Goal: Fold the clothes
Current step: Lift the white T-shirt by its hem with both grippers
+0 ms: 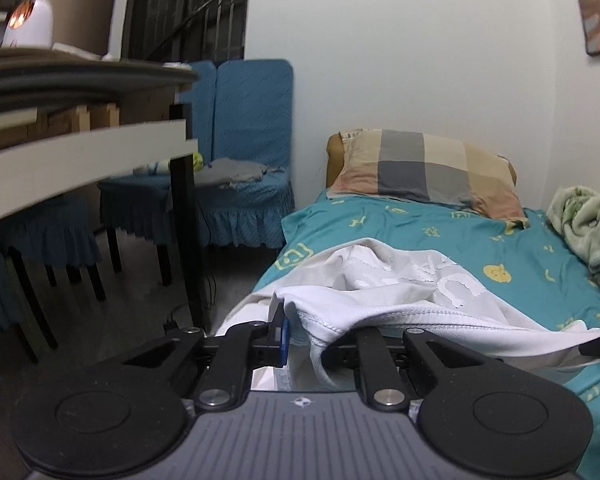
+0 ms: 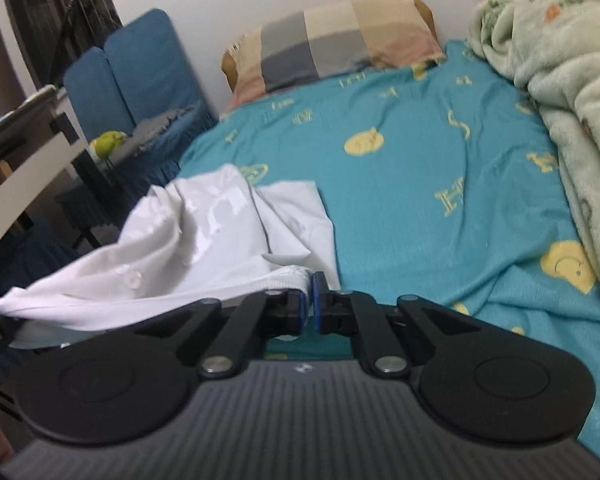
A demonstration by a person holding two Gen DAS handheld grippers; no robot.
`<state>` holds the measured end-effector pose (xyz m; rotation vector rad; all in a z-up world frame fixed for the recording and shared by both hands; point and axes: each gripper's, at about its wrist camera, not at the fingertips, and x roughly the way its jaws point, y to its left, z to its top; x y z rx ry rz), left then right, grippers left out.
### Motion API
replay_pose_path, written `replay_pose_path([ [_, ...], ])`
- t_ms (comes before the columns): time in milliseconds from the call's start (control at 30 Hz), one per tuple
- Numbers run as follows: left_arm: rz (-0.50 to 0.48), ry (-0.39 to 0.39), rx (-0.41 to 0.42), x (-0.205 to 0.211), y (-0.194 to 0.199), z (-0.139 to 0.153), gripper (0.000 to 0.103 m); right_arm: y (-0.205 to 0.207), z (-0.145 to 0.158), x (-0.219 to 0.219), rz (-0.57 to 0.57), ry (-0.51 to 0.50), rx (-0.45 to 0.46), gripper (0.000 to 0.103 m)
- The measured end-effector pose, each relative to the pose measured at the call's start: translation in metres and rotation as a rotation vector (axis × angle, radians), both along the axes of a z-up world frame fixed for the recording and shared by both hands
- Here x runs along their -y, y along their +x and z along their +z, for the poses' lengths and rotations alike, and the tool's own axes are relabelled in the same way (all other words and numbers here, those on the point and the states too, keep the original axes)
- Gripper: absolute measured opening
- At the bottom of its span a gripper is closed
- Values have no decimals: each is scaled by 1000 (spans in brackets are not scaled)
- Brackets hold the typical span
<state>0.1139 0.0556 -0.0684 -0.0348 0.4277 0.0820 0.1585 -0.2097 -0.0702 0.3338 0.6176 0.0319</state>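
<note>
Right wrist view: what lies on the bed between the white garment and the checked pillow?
Only bare teal bedsheet with yellow prints separates the white garment from the checked pillow, shown clearest in the right wrist view.

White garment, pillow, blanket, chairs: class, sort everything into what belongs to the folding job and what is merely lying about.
Belongs to the job:
white garment
left gripper
right gripper

Just lying about:
checked pillow
green blanket
blue chairs
teal bedsheet

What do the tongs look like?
Both the left tongs and the right tongs look alike: black arms with silver rivets, two round black discs, a ribbed grey body bearing a small emblem, and blue pads on the fingers.
</note>
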Motion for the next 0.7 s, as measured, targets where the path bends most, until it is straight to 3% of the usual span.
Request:
replay_pose_path([
  [200, -1, -20, -14, -5, 0, 1, 15, -9, 5, -8, 0, -74, 21, 7],
  [400, -32, -9, 13, -1, -10, 16, 13, -25, 18, -1, -44, -27, 69, 7],
  [533, -51, -24, 62, 3, -21, 43, 11, -41, 34, 2, -100, 23, 108, 5],
  [700, -85, -113, 121, -2, -31, 94, 11, -66, 78, 1, -139, 9, 241, 4],
])
